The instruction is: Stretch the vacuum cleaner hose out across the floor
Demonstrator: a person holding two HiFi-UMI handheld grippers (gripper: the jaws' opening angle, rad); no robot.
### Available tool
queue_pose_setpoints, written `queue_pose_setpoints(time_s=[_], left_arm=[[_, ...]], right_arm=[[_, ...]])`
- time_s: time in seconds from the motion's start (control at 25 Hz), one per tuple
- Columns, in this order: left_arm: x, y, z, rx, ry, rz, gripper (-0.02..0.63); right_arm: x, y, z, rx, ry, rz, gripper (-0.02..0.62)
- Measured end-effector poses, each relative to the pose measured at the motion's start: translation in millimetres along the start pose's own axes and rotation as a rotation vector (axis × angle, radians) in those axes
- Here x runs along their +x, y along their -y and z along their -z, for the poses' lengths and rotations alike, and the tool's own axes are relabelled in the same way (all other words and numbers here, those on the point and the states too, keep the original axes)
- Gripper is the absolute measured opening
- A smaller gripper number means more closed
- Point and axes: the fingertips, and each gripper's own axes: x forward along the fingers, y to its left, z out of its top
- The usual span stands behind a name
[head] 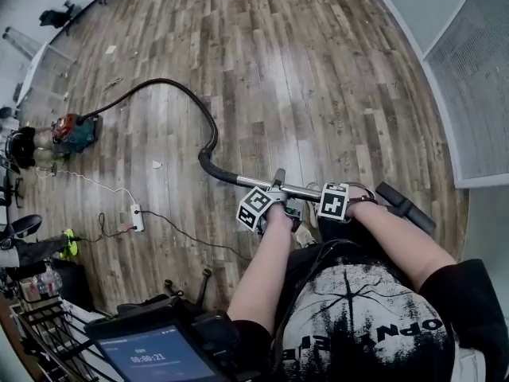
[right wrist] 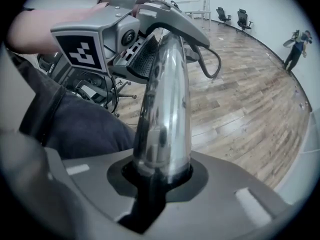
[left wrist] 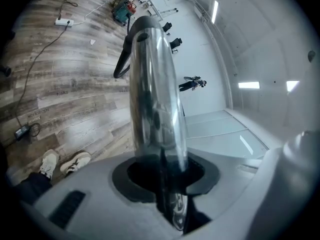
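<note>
The left gripper (head: pixel 277 191) and the right gripper (head: pixel 340 199) are both clamping the chrome wand tube (head: pixel 301 189), one beside the other, with the tube passing between each pair of jaws. The black hose (head: pixel 208 126) is curving from the tube's end across the wooden floor (head: pixel 334 70) to the vacuum cleaner body (head: pixel 75 132), which is sitting well apart at the left.

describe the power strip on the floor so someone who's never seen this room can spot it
On the wood floor, trace the black hose from the chrome tube back to the teal and red vacuum cleaner at the left. A thin white cord runs from near it to the power strip: a short white bar, the only white block among dark cables.
</note>
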Motion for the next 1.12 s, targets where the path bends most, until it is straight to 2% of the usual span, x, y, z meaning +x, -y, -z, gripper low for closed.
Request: queue_pose_setpoints(time_s=[0.24, 0.64, 0.88, 1.12], left_arm=[[-5.9, 4.2, 28.9, 0.004, -0.021, 0.004, 0.11], [-4.1, 25.2, 60.1, 0.002, 0.099, -0.008, 0.11], [6.8, 36.3, 139.1, -0.011, 0.167, -0.04, 0.11], [18.6, 36.2, 190.9, -0.029, 0.198, -0.07, 0.11]], right_arm=[[-5.0, -15.0, 23.5, 0.018, 0.009, -0.006, 0.077], [-24.4, -3.1, 61.6, -0.086, 0.04, -0.034, 0.078], [-37.0, -1.5, 152.7, -0.139, 0.012, -0.08, 0.078], [-39.8, 3.9, 205.7, -0.184, 0.017, -0.104, 0.078]])
